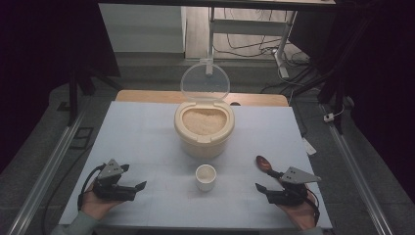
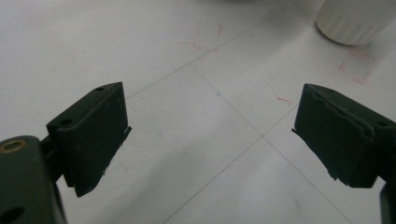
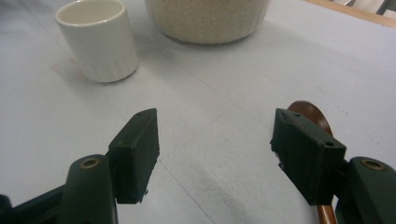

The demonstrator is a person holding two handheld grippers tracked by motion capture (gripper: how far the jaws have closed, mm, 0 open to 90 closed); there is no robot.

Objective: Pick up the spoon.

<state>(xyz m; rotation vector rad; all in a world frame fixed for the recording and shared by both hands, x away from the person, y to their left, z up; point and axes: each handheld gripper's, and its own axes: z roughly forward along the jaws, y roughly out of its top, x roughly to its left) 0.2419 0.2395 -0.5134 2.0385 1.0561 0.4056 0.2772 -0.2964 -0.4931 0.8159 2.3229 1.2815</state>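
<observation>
Resting right gripper [image 1: 268, 191]: jaws spread, empty.
Wooden spoon [image 1: 265, 163]: just beside its outer jaw.
Left gripper [image 1: 133, 177]: spread, empty.

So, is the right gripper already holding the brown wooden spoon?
No: in the right gripper view the right gripper has its jaws wide apart over bare table, and the brown wooden spoon lies behind one jaw, ungripped.
</observation>
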